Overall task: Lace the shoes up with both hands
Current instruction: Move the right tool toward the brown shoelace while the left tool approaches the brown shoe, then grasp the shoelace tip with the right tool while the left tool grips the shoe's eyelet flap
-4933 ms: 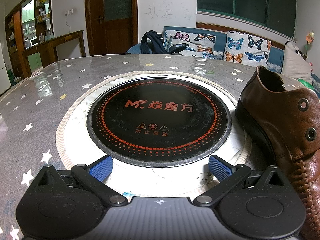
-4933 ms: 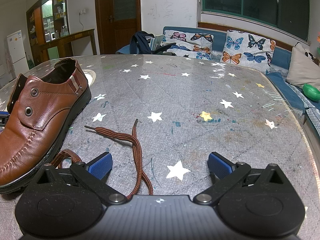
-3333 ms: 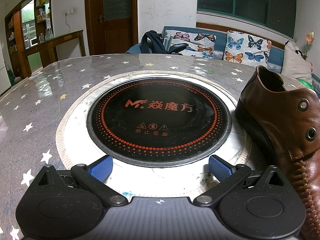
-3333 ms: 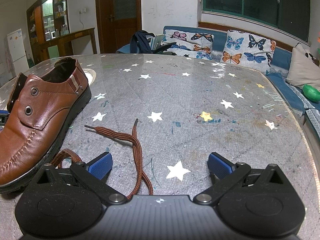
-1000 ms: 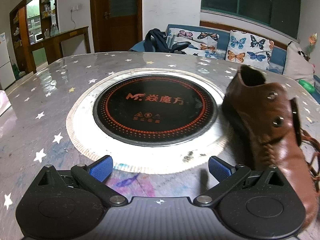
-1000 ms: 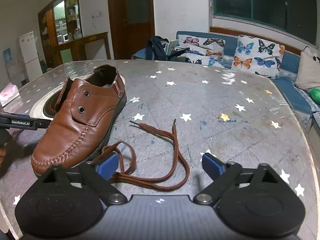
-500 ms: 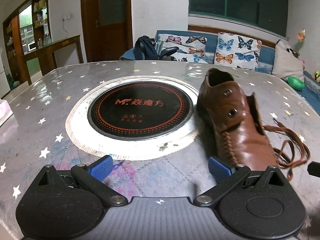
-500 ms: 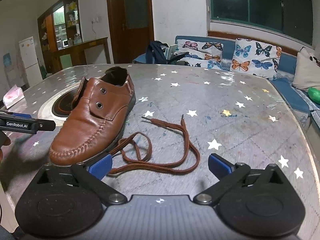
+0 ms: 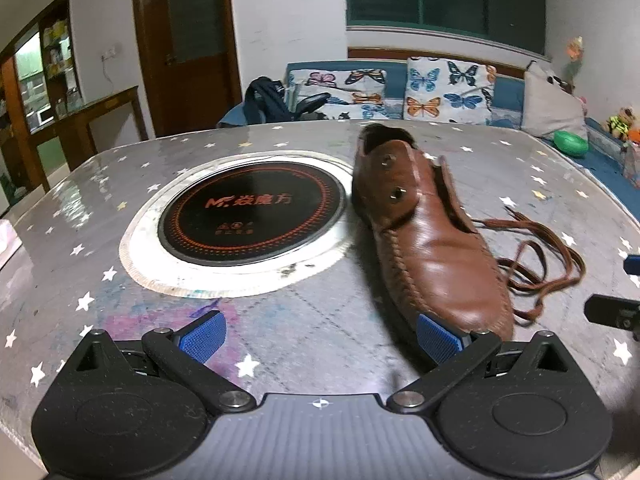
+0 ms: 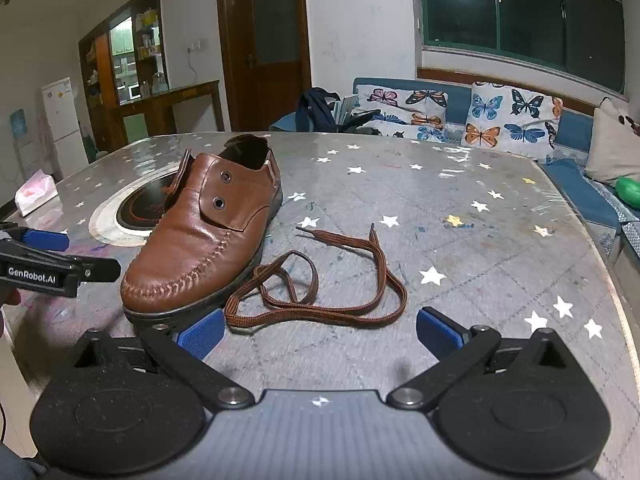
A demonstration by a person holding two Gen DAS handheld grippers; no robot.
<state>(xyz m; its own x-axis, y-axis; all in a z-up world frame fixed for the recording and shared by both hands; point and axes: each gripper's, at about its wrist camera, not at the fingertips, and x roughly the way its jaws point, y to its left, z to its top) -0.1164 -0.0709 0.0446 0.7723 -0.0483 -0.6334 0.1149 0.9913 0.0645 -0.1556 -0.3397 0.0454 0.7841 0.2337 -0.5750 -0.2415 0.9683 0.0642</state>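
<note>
A brown leather shoe lies on the star-patterned table, toe toward me, with bare eyelets and no lace in it. The left wrist view shows the same shoe to the right of centre. A loose brown lace lies coiled on the table just right of the shoe, and the lace shows beyond the shoe in the left wrist view. My right gripper is open just in front of the coil, nothing between its fingers. My left gripper is open near the shoe's toe, holding nothing.
A round black induction hob in a white ring is set into the table left of the shoe. A pink tissue pack lies at the far left edge. A sofa with butterfly cushions stands behind the table.
Both grippers have drawn back from the table, so the shoe and lace look smaller and more central. The left view has swung right toward the shoe. Shoe and lace have not moved.
</note>
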